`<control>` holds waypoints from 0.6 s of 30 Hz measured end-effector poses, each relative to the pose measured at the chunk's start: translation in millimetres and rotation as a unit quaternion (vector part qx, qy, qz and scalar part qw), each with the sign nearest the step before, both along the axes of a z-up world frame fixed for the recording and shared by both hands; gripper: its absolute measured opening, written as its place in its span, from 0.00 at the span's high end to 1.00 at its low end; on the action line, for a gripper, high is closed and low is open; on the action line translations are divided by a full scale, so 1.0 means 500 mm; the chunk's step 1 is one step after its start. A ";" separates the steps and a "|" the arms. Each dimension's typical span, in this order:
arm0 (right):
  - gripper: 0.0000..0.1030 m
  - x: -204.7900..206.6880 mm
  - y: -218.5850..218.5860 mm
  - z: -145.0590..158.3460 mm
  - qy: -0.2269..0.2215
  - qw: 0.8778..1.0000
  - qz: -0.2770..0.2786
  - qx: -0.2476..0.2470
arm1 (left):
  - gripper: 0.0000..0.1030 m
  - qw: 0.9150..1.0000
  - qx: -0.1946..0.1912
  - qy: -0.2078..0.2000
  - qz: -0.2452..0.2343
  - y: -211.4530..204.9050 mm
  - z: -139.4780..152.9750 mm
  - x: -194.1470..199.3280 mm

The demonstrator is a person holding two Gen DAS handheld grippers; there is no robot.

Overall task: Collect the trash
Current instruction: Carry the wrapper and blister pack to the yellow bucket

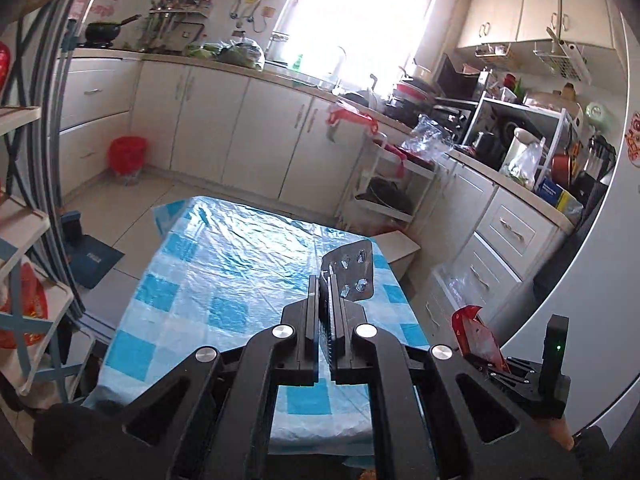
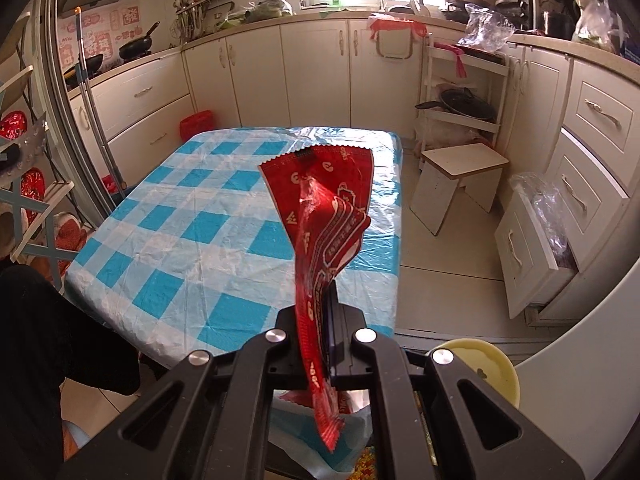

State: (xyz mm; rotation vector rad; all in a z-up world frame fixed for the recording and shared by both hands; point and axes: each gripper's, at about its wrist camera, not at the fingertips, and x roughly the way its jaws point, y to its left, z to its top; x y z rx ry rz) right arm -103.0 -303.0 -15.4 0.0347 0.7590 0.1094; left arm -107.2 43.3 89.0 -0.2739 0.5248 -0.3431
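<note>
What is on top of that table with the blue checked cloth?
Nothing lies on the visible part of the blue-and-white checked plastic cloth. The red wrapper held in the right hand-held gripper hides a strip of it.

The table (image 2: pixel 168 216) stands before the cabinets (image 2: pixel 312 68), the stool (image 2: pixel 460 176) right of it, the bin (image 2: pixel 196 122) behind

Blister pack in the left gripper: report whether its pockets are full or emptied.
Emptied: the blister pack shows torn-open pockets, held in the left gripper.
</note>
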 end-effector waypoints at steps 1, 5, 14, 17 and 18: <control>0.94 -0.003 -0.010 -0.001 0.001 1.000 -0.007 0.001 | 0.97 1.000 0.004 -0.001 -0.008 -0.025 -0.002 0.007; 0.94 -0.013 -0.048 -0.006 0.003 0.999 -0.035 0.004 | 0.97 0.999 0.020 -0.004 -0.042 -0.120 -0.014 0.030; 0.94 -0.033 -0.128 -0.021 0.017 0.994 -0.105 0.018 | 0.97 0.995 0.032 -0.003 -0.096 -0.284 -0.030 0.062; 0.94 -0.039 -0.157 -0.030 0.027 0.991 -0.129 0.027 | 0.97 0.993 0.037 -0.002 -0.115 -0.336 -0.035 0.063; 0.94 -0.041 -0.168 -0.034 0.030 0.990 -0.138 0.031 | 0.97 0.992 0.039 -0.003 -0.122 -0.352 -0.037 0.062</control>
